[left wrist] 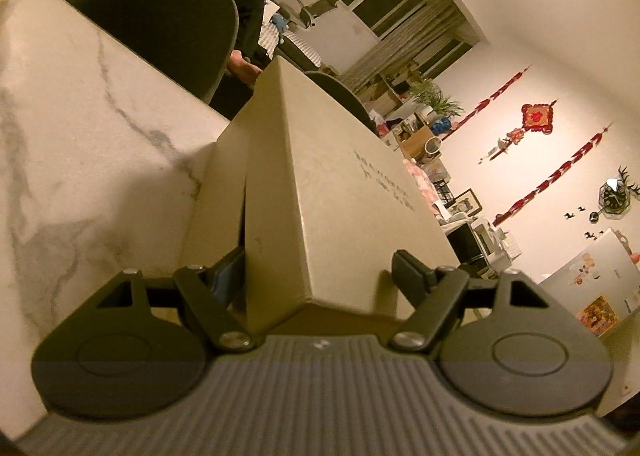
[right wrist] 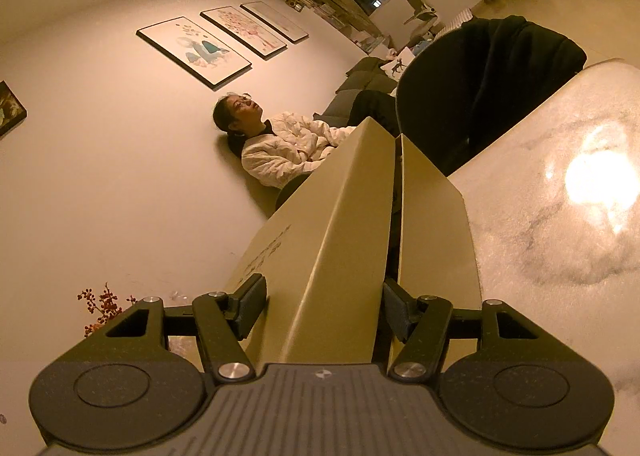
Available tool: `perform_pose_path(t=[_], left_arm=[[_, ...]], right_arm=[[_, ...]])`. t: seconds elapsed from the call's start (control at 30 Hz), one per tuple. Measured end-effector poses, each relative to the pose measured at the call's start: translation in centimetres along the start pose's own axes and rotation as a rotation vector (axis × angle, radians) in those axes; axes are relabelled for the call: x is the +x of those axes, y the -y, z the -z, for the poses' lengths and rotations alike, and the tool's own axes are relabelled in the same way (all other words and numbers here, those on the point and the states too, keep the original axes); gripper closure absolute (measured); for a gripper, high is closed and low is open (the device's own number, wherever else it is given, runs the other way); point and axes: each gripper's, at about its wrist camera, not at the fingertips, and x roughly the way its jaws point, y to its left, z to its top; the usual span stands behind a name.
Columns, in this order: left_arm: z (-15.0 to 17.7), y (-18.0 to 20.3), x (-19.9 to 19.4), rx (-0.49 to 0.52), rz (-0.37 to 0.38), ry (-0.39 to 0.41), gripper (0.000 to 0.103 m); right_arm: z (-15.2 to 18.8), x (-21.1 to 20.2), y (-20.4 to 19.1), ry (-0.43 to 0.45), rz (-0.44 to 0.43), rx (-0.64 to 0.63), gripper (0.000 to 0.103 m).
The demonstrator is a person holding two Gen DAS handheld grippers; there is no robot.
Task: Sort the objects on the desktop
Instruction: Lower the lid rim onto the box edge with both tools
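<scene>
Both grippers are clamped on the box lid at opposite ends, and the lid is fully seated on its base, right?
Not quite. Both the left gripper and right gripper do grip the lid at its ends, but it is not fully seated: a dark gap shows between lid and base. Both wrist views show that gap, above the marble table.

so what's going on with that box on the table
Both grippers are on the tan box lid, one at each end. The left gripper and the right gripper each straddle a lid edge, with one finger in the gap above the box base. The lid sits raised off the base on the marble table.
</scene>
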Motion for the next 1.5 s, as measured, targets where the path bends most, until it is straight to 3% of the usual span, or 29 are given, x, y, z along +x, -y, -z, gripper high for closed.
perform_pose_path(t=[0.8, 0.87, 0.93, 1.0, 1.13, 1.27, 1.5], left_arm=[[-0.5, -0.5, 0.5, 0.000, 0.016, 0.002, 0.023], [-0.5, -0.5, 0.2, 0.000, 0.014, 0.007, 0.015], [-0.6, 0.1, -0.5, 0.051, -0.056, 0.065, 0.005], [-0.7, 0.6, -1.1, 0.105, -0.093, 0.100, 0.005], [-0.7, 0.3, -1.3, 0.104, -0.079, 0.090, 0.008], [-0.2, -0.4, -1.1, 0.077, -0.063, 0.070, 0.022], [0.7, -1.5, -0.6, 0.031, -0.035, 0.036, 0.028]], right_arm=[[1.0, -0.8, -0.3, 0.027, -0.003, -0.006, 0.035], [1.0, -0.9, -0.2, 0.026, -0.005, -0.006, 0.035], [1.1, -1.0, -0.2, 0.026, -0.005, -0.009, 0.035], [1.1, -1.1, -0.2, 0.023, 0.004, -0.021, 0.035], [1.2, -1.2, -0.3, 0.028, 0.000, -0.031, 0.035], [1.4, -1.3, -0.1, 0.038, -0.002, -0.025, 0.035], [2.1, -1.9, 0.6, 0.050, 0.026, -0.003, 0.035]])
